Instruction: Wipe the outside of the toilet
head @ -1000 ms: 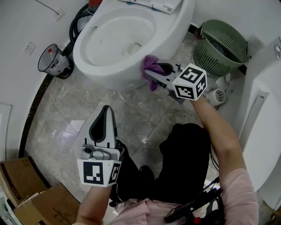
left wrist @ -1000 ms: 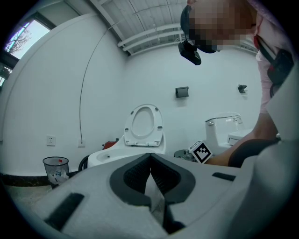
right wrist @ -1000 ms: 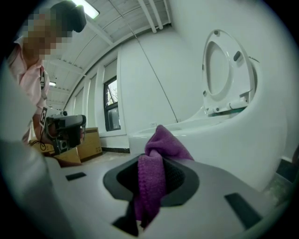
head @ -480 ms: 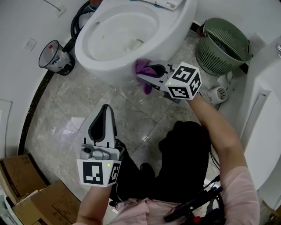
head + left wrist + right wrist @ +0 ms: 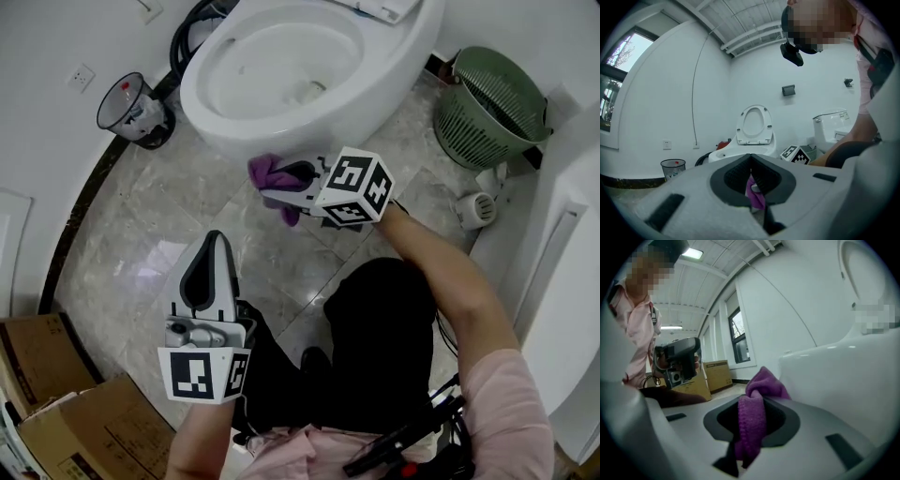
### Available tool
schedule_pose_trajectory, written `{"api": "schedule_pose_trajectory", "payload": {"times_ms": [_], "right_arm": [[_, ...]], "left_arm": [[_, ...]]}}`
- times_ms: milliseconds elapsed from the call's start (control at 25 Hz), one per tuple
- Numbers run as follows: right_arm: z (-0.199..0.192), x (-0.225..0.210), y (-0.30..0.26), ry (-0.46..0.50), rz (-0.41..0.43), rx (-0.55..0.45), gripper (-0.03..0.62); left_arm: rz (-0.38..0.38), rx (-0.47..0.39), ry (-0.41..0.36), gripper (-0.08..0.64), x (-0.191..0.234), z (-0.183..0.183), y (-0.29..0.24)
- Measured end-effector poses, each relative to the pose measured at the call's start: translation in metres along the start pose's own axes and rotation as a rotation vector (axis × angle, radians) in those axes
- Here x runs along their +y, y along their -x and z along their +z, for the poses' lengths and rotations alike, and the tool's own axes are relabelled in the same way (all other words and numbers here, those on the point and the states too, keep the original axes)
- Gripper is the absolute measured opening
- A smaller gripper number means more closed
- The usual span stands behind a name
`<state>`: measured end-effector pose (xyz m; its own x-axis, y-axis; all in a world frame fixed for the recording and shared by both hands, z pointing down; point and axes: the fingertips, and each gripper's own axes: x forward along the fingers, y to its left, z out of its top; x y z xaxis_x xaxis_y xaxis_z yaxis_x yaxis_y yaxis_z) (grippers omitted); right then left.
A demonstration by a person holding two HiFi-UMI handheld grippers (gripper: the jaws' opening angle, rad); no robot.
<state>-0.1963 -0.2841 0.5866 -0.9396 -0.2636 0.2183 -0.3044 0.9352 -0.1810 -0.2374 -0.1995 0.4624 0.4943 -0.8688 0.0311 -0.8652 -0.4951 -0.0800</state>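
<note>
Pinching purple cloth (image 5: 265, 171) in right claw (image 5: 272, 192), clamped tight on its fold, holding it low over the tiled floor (image 5: 141, 253), just beside the front outer wall of the toilet (image 5: 202, 98), contact unclear. Holding left claw (image 5: 214, 239) nearer the body, well apart from toilet, fully closed on nothing, pointing toward the bowl
</note>
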Motion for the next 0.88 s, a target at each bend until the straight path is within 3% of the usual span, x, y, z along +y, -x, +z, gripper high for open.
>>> {"api": "schedule_pose_trajectory", "payload": {"times_ms": [160,320,600,880], "right_arm": [[0.02,0.029,-0.014,0.027,0.14,-0.056,0.086],[0.047,0.041,-0.001,0.07,0.179,-0.114,0.086],[0.075,0.019,0.047,0.113,0.111,-0.155,0.086],[0.075,-0.029,0.135,0.049,-0.027,-0.201,0.086]], "left_arm": [[0.051,0.026,0.003,0.005,0.013,-0.008,0.013],[0.051,0.026,-0.005,0.005,0.013,-0.006,0.011],[-0.021,0.013,-0.01,0.005,-0.01,0.001,-0.019],[-0.13,0.002,-0.014,0.005,-0.052,0.009,-0.059]]}}
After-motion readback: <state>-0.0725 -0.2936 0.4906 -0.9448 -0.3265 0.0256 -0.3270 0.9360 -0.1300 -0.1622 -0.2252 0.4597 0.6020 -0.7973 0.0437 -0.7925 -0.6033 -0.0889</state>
